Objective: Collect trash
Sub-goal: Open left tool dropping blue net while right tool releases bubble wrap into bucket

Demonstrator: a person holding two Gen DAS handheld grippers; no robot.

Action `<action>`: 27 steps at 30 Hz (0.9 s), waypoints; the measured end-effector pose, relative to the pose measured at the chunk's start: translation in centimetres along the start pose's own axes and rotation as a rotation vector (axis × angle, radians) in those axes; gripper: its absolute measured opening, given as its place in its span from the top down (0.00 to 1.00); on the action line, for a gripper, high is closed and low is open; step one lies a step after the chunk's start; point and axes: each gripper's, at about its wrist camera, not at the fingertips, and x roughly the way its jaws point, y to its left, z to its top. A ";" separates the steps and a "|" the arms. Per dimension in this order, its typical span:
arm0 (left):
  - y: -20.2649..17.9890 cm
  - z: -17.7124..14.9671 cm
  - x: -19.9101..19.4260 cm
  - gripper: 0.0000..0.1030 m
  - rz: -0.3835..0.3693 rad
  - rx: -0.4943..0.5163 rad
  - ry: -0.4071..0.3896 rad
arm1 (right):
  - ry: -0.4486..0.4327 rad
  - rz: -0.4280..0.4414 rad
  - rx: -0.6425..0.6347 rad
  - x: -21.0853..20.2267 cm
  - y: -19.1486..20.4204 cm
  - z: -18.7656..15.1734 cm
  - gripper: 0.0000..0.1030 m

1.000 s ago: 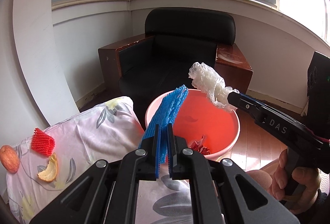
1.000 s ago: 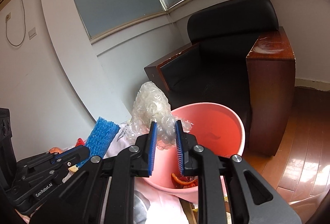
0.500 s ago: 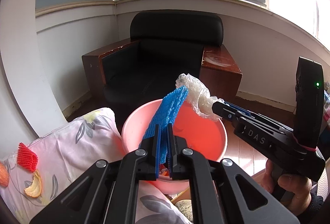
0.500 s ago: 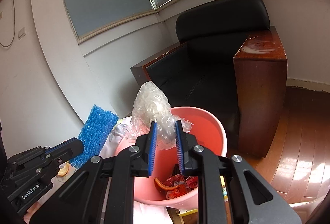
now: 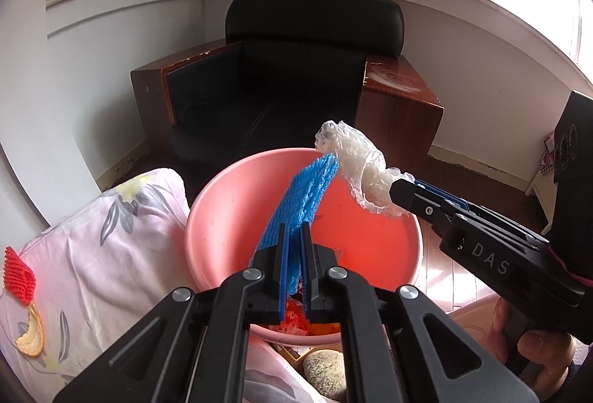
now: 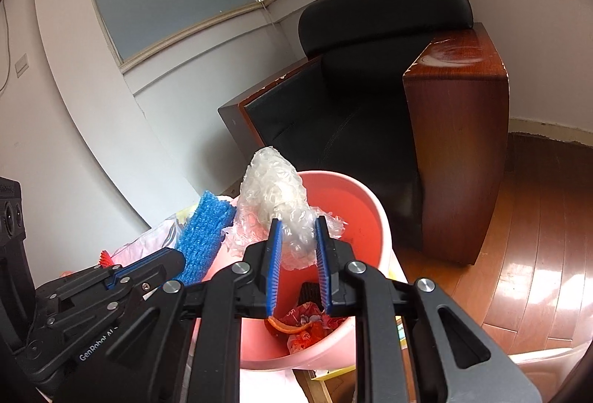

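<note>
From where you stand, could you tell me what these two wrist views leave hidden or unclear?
- Basin bottom: in the left wrist view the left gripper covers most of the trash in the pink basin; the right gripper does likewise in the right wrist view.
- Red foam net and peel: near the left frame edge, the net cut off.
- Blue foam net, bubble wrap: clamped ends hidden between pads.

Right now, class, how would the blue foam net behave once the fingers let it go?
The blue foam net probably drops lightly into the pink tub. It stands up unsupported, so it seems springy. Its open mesh likely snags rather than slides.
</note>
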 end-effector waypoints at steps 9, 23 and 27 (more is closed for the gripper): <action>1.5 -0.8 0.5 0.69 0.029 -0.057 0.028 | 0.012 0.004 0.004 0.5 0.3 -0.5 0.82; 2.6 -1.4 -2.4 0.50 0.047 -0.076 -0.011 | 0.011 -0.009 -0.002 0.3 0.7 -0.9 0.82; 2.9 -1.4 -3.5 0.49 0.043 -0.088 -0.022 | 0.017 -0.023 -0.001 0.3 0.7 -0.9 0.82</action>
